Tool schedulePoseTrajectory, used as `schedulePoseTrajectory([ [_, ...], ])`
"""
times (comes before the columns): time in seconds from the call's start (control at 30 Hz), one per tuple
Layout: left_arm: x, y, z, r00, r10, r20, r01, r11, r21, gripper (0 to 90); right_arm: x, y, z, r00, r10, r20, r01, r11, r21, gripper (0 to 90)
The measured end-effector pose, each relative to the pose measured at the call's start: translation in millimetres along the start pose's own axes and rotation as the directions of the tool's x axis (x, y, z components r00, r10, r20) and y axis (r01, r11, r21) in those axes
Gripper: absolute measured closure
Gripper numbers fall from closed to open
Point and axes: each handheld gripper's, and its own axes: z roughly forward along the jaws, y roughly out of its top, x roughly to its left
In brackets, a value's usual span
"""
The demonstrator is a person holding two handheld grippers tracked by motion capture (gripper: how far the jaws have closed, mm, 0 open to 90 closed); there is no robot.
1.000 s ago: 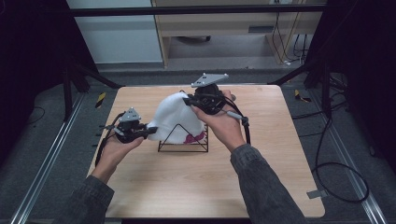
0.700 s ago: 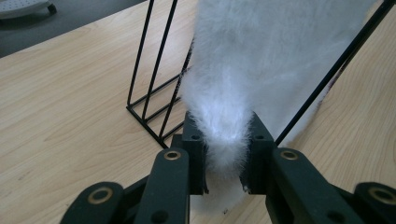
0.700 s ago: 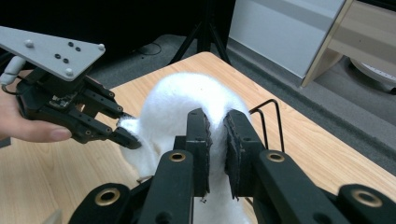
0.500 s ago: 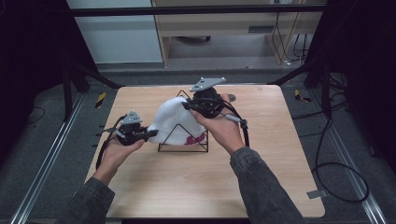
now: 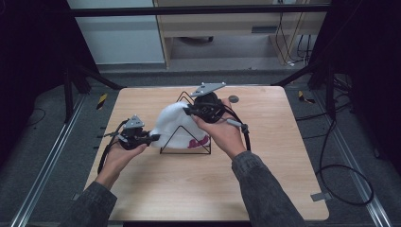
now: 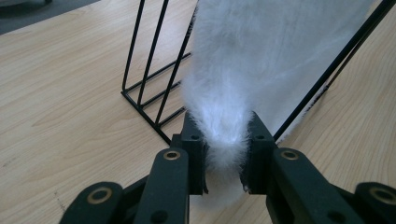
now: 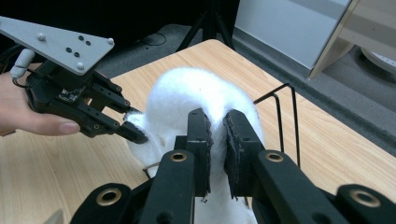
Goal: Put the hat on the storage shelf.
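Note:
A white fluffy hat (image 5: 172, 125) with a pink mark near its lower edge is draped over a black wire rack (image 5: 189, 152) in the middle of the wooden table (image 5: 265, 179). My left gripper (image 5: 155, 138) comes in from the left, shut on the hat's lower left edge. Its jaws pinch a tuft of the white fur (image 6: 225, 140) beside the rack's wires (image 6: 145, 116). From the far right, my right gripper (image 5: 186, 111) reaches over the top and is shut on a fold of the hat (image 7: 215, 135). The right gripper view also has the left gripper (image 7: 135, 126) on the hat's far side.
A small dark disc (image 5: 233, 99) lies on the table behind the right gripper. A black cable (image 5: 246, 135) trails along the right hand, and another runs over the floor (image 5: 347, 175) at the right. Metal rails flank the table.

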Motion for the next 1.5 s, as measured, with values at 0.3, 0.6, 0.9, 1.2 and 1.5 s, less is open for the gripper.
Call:
schedulePoseTrajectory([
  [0.3, 0.4, -1.2, 1.7, 1.0000, -0.004, 0.000, 0.004, 1.0000, 0.004, 74.4, 0.5, -1.6, 2.4, 1.0000, 0.001, -0.006, -0.001, 1.000, 0.006, 81.4],
  [0.6, 1.9, -7.7, 6.2, 0.9998, -0.019, 0.003, 0.019, 0.9998, 0.009, 73.9, 2.9, -7.5, 6.6, 0.9999, 0.002, -0.012, -0.002, 1.000, 0.025, 80.9],
  [0.9, 2.8, -9.2, 6.0, 0.9998, -0.020, 0.006, 0.020, 0.9997, 0.012, 73.6, 5.2, -6.9, 8.6, 0.9999, 0.000, -0.017, 0.001, 0.999, 0.034, 80.5],
  [1.2, 2.6, -10.8, 3.4, 0.9998, -0.020, -0.008, 0.020, 0.9998, 0.004, 67.3, 4.3, -7.5, 8.3, 1.0000, 0.008, -0.003, -0.007, 0.999, 0.041, 69.3],
  [1.5, 1.0, -11.6, -21.4, 0.9974, -0.021, -0.069, 0.020, 0.9997, -0.015, 37.2, 10.6, -11.5, -0.1, 0.9999, 0.011, 0.002, -0.011, 0.999, 0.051, 46.2],
])
